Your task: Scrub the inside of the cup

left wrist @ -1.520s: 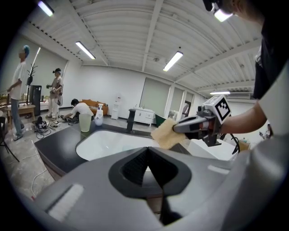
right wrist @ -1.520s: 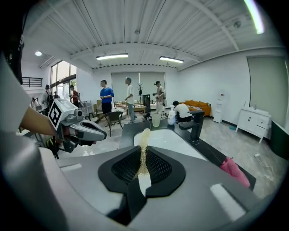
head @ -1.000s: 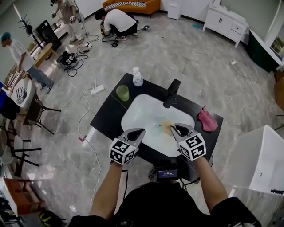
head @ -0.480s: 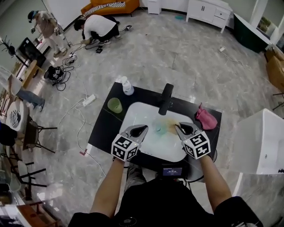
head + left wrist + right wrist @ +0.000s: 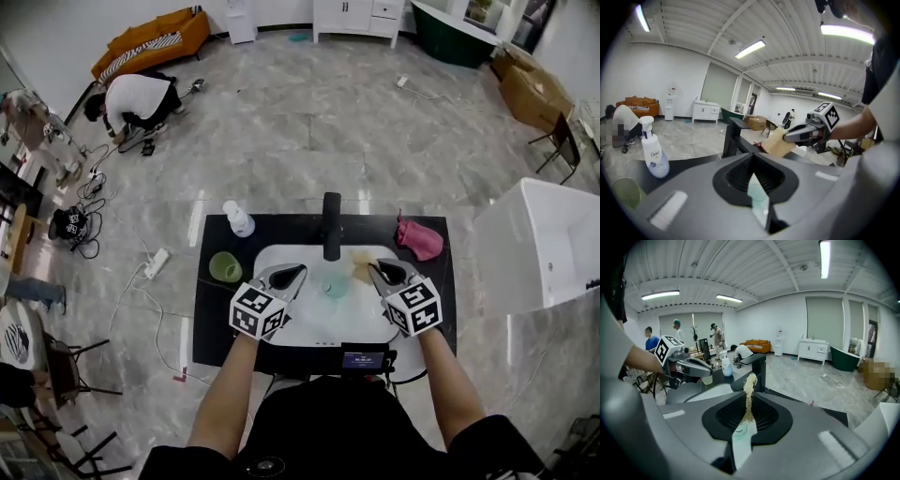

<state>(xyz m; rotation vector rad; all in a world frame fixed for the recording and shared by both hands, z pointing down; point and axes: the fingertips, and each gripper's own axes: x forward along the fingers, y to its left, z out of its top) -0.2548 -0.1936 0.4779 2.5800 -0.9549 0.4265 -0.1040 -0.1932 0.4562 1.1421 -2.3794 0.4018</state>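
Left gripper [image 5: 298, 273] is pinched shut on nothing, over the left side of the sink [image 5: 314, 323]. Right gripper [image 5: 375, 270] clamps a tan pad [image 5: 749, 389] edge-on, near the cup [image 5: 334, 286], which sits in the sink between the two grippers, below the tap [image 5: 331, 225]. Neither seems to touch the cup, so scrubbing looks not yet begun: the cup needs steadying and the pad must go inside

A grey marbled tile floor [image 5: 309, 141] spreads between plain white walls, under a ribbed white ceiling [image 5: 693, 28] with lit tube lights [image 5: 825, 258]. Along the far wall stand an orange sofa [image 5: 173, 26], a white cabinet [image 5: 361, 14] and a dark green bathtub [image 5: 455, 28]. A white bathtub [image 5: 511, 253] sits nearer, on the right.
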